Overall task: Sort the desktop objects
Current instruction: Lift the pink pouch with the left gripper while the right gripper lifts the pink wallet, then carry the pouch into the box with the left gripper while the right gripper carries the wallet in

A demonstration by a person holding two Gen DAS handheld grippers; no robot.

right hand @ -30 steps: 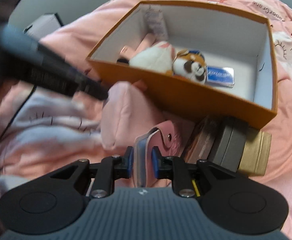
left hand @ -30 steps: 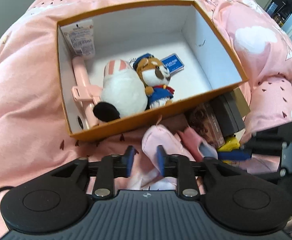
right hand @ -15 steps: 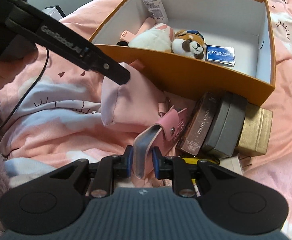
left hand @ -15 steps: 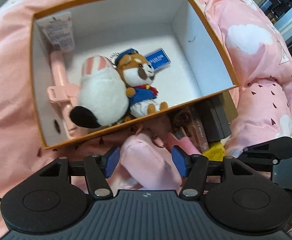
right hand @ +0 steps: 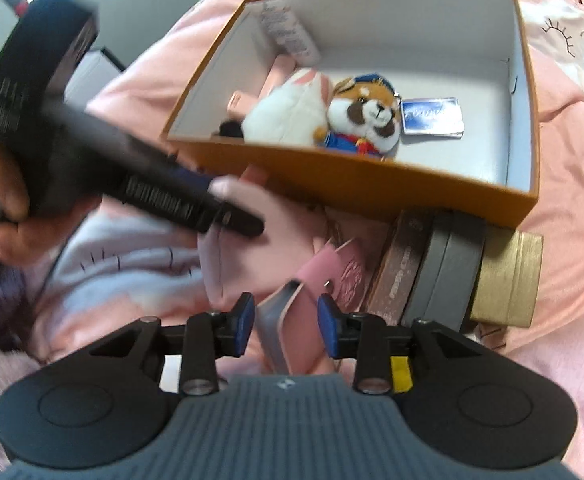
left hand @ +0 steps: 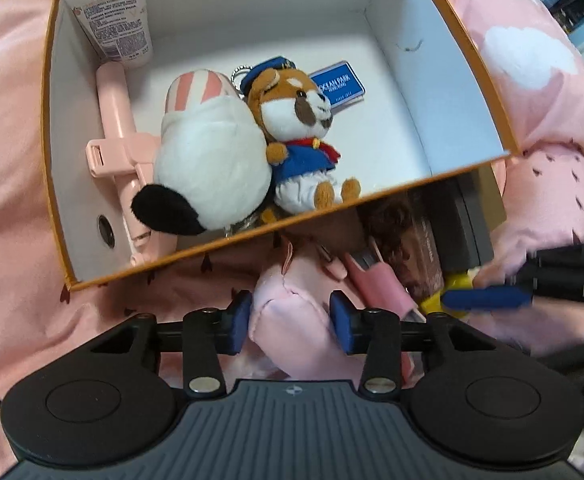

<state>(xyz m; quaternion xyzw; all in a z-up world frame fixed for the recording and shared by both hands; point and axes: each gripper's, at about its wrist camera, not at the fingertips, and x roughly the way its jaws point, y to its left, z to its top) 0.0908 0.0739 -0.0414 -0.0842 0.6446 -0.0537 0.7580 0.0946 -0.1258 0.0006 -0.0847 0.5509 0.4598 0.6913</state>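
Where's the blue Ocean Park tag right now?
In the left wrist view, the blue tag lies on the orange box floor, right of the red panda plush.

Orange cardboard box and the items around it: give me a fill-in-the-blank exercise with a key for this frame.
1. The brown plush in the blue sailor suit lies inside the ____ cardboard box.
2. The left gripper has its blue pads on either side of a soft ____ pouch.
3. The white tube leaning in the box corner reads ____.
4. The gold box sits ____ the cardboard box.

Missing words: orange; pink; Vaseline; outside
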